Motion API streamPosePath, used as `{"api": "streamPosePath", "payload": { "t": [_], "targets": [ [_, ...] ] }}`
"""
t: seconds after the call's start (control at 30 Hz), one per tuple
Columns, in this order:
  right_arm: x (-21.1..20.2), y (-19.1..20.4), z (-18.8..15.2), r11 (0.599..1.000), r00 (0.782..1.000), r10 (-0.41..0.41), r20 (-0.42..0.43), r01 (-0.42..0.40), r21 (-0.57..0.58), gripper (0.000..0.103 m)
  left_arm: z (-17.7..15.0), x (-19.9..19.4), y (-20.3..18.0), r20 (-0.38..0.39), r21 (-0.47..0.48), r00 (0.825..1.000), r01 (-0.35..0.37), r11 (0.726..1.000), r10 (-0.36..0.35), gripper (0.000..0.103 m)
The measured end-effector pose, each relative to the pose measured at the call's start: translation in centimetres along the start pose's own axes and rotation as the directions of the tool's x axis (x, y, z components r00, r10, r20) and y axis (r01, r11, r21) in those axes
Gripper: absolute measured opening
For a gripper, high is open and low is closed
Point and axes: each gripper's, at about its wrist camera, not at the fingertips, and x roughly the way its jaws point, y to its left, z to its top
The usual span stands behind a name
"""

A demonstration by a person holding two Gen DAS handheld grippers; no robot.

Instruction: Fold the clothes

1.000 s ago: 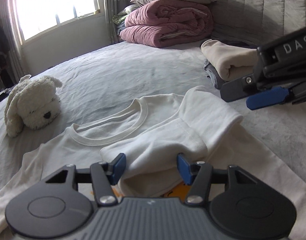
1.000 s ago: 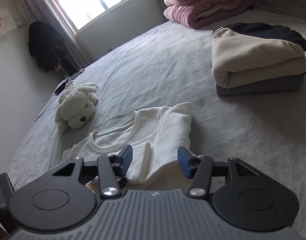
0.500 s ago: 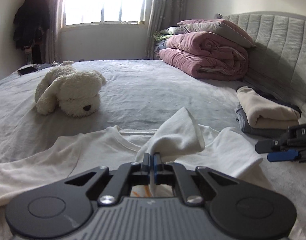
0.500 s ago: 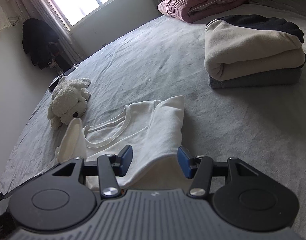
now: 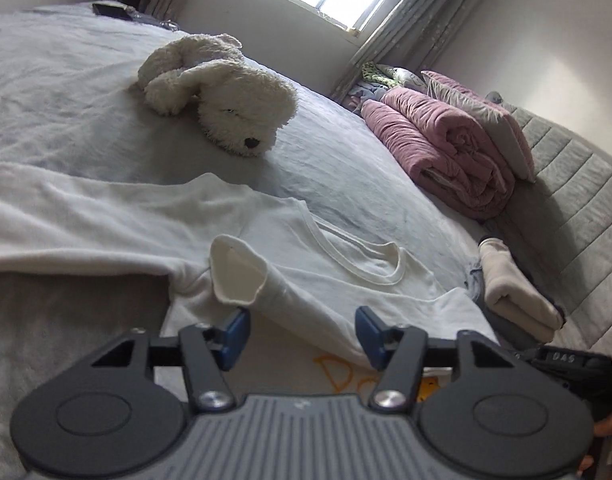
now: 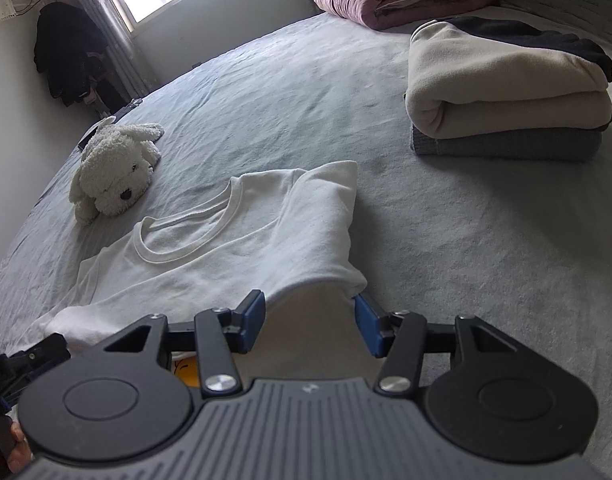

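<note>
A: While both my grippers hang released over the bed, where's the shirt?

B: White T-shirt lies flat just ahead of my right gripper, one side folded inward. A sleeve lies doubled over the chest ahead of my left gripper, probably to narrow the shirt.

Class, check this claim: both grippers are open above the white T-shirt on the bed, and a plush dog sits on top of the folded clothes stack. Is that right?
One detail is wrong. The plush dog lies on the bed sheet, well apart from the folded clothes stack, as the right wrist view shows. The left gripper and right gripper are open above the white T-shirt.
</note>
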Motion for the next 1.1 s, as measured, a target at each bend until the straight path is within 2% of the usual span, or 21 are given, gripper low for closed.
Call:
{"api": "streamPosePath", "payload": {
  "t": [0.1, 0.17, 0.27, 0.3, 0.33, 0.37, 0.43, 0.57, 0.7, 0.87, 1.0, 1.1],
  "targets": [
    [0.2, 0.1, -0.3, 0.999, 1.000, -0.021, -0.004, 0.020, -0.034, 0.055, 0.0, 0.2, 2.1, -0.008, -0.160, 0.999, 0.047, 0.986, -0.049, 0.067],
    [0.3, 0.2, -0.6, 0.996, 0.999, -0.038, -0.007, 0.037, -0.076, 0.055, 0.1, 0.5, 3.5, -0.012, -0.278, 0.998, 0.061, 0.959, -0.066, 0.067],
    [0.6, 0.2, -1.2, 0.986, 0.997, -0.081, -0.007, 0.079, -0.149, 0.055, 0.3, 1.3, 3.9, 0.000, -0.351, 0.998, 0.061, 0.934, -0.065, 0.064],
    [0.7, 0.2, -1.4, 0.980, 0.995, -0.097, -0.005, 0.095, -0.174, 0.055, 0.5, 1.6, 3.7, 0.001, -0.355, 0.998, 0.055, 0.933, -0.058, 0.057],
    [0.9, 0.2, -1.6, 0.974, 0.993, -0.114, 0.001, 0.112, -0.194, 0.055, 0.7, 1.9, 3.4, -0.001, -0.347, 0.999, 0.044, 0.937, -0.048, 0.045],
    [1.1, 0.1, -1.8, 0.969, 0.992, -0.126, 0.009, 0.125, -0.213, 0.055, 0.9, 2.1, 2.9, 0.005, -0.323, 0.999, 0.034, 0.946, -0.034, 0.038],
    [1.3, -0.1, -1.9, 0.964, 0.991, -0.128, 0.036, 0.133, -0.231, 0.055, 1.4, 2.3, 1.7, 0.031, -0.250, 1.000, 0.010, 0.968, -0.003, 0.011],
    [1.7, 0.0, -2.0, 0.953, 0.987, -0.130, 0.097, 0.151, -0.263, 0.055, 2.4, 2.2, -0.5, 0.098, -0.097, 0.994, -0.038, 0.995, 0.047, 0.007],
    [2.2, 0.5, -1.7, 0.947, 0.979, -0.124, 0.163, 0.166, -0.275, 0.055, 3.3, 0.9, -1.7, 0.204, 0.032, 0.977, -0.071, 0.997, 0.063, 0.007],
    [2.5, 0.7, -1.2, 0.940, 0.963, -0.175, 0.204, 0.225, -0.257, 0.055, 3.9, 0.4, -0.5, 0.231, 0.035, 0.968, -0.111, 0.993, 0.100, 0.007],
    [2.7, 1.8, -2.0, 0.872, 0.943, -0.234, 0.238, 0.312, -0.378, 0.052, 4.2, 0.1, 0.6, 0.244, 0.027, 0.961, -0.142, 0.989, 0.132, 0.007],
    [2.1, 3.1, -2.7, 0.771, 0.891, -0.293, 0.348, 0.435, -0.464, 0.051, 4.5, -0.2, 1.4, 0.254, 0.021, 0.955, -0.166, 0.986, 0.155, 0.007]
  ]
}}
